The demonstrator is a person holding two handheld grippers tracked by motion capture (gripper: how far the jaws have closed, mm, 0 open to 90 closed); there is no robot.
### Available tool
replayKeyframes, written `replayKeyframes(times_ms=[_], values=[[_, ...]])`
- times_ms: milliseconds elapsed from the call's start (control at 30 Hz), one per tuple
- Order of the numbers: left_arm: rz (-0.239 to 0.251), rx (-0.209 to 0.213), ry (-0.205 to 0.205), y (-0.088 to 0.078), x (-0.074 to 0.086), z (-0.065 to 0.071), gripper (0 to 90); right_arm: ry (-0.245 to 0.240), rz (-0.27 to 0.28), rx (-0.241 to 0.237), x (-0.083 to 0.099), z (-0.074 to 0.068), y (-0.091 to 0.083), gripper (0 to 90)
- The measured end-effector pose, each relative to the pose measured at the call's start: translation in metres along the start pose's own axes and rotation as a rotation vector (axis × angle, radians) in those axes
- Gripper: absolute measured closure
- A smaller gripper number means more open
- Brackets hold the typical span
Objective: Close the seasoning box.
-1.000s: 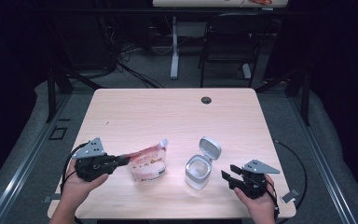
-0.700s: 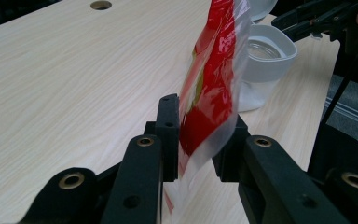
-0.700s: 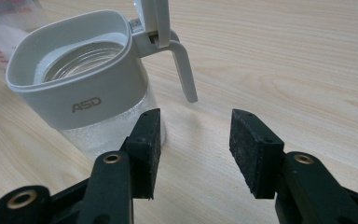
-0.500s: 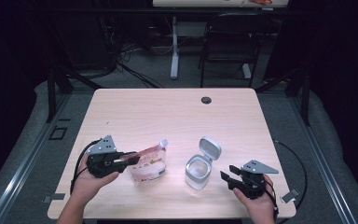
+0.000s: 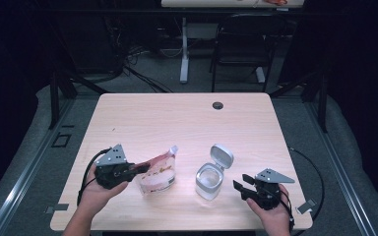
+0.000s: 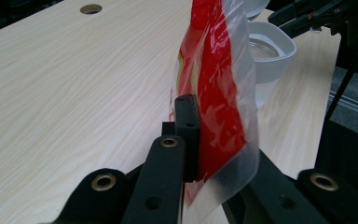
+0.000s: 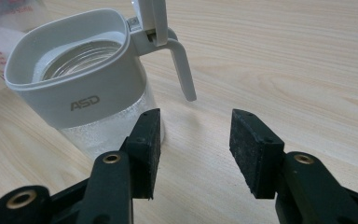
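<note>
In the left gripper view the far pad of the left hand-held gripper (image 6: 193, 140) is hidden behind the red-and-clear pouch (image 6: 216, 98) clamped between its jaws, and the pouch's top runs off the upper edge. Beyond the pouch, the lidded jar (image 6: 272, 49) is half covered, with its flip lid cut off. In the right gripper view, just left of the right hand-held gripper (image 7: 193, 149), the jar's raised lid (image 7: 151, 14) is cropped at the top. The pouch's print is too small to read in the high view.

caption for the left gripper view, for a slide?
Left gripper, jaws shut on a red-and-clear plastic pouch above the light wooden table; open white-rimmed glass jar behind.
</note>
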State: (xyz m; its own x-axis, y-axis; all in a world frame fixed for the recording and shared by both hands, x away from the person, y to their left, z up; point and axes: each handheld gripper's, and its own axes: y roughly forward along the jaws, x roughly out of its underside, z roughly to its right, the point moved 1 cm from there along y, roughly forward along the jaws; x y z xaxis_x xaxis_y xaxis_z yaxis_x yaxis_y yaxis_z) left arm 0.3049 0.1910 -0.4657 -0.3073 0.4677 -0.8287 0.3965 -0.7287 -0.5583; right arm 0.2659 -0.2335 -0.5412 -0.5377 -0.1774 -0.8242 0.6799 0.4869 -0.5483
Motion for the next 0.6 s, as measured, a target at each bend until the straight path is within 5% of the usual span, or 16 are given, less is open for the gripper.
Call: replayKeyframes(times_ms=[600], values=[[0.006,0.015,0.053,0.010,-0.010,0.012,90.0,0.003,0.007,0.001,0.000,0.000,-0.001,53.3]])
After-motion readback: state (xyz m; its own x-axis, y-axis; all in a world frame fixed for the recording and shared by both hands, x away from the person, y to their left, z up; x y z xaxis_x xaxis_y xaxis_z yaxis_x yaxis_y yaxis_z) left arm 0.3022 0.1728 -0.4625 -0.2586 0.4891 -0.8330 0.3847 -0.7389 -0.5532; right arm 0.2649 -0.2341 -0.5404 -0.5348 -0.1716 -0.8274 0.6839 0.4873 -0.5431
